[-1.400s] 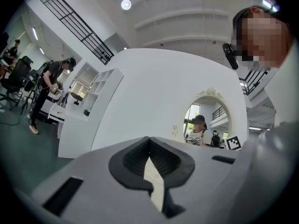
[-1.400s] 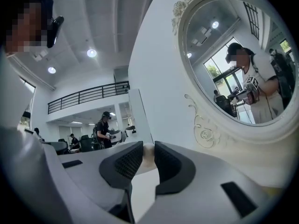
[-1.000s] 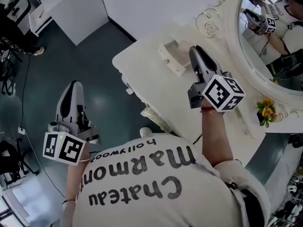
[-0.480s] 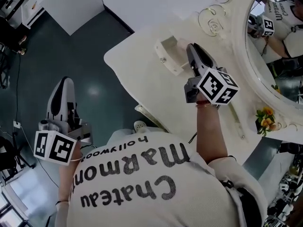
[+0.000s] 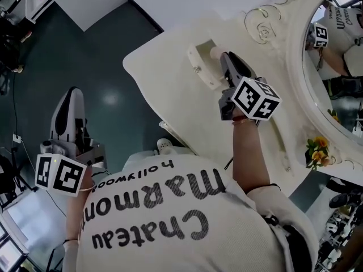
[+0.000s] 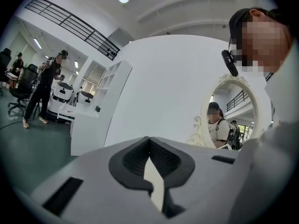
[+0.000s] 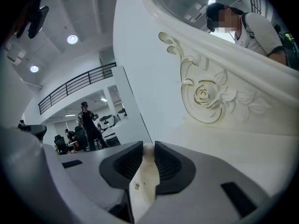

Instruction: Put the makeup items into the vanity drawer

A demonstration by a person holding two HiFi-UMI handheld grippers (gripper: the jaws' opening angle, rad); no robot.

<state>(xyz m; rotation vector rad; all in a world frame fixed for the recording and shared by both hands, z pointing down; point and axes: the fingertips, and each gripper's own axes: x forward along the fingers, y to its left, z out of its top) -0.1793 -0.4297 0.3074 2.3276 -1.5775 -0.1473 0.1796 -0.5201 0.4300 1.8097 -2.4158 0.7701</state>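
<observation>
- Plainly parted about halfway, the right gripper's (image 5: 223, 55) jaws pinch a pale, round-topped item (image 7: 147, 154), which fills the gap between the pads.
- Left gripper (image 6: 149, 141): its jaws are pressed together at the tips with nothing between them. It hangs level over the floor (image 5: 96, 61), well left of the tabletop (image 5: 164, 89).
- The item is held at the far end of the open drawer (image 5: 202, 67), which stands on the tabletop. A pinkish patch (image 5: 215, 51) shows there, but it cannot be told whether it is the item or something lying in the drawer.
- Since a second ago the right gripper has sunk and closed in on the drawer. Its tips were beside the far end and now overlap it. The left gripper has slid toward the picture's left edge.
- Around them are a mirror (image 5: 334, 72) to the right with a carved rose (image 7: 203, 94) on its frame, yellow flowers (image 5: 317, 147) near the tabletop's edge, and a person (image 6: 44, 90) standing far off.
- In the head view, the right gripper's marker cube (image 5: 255, 99) and body cover the pads.
</observation>
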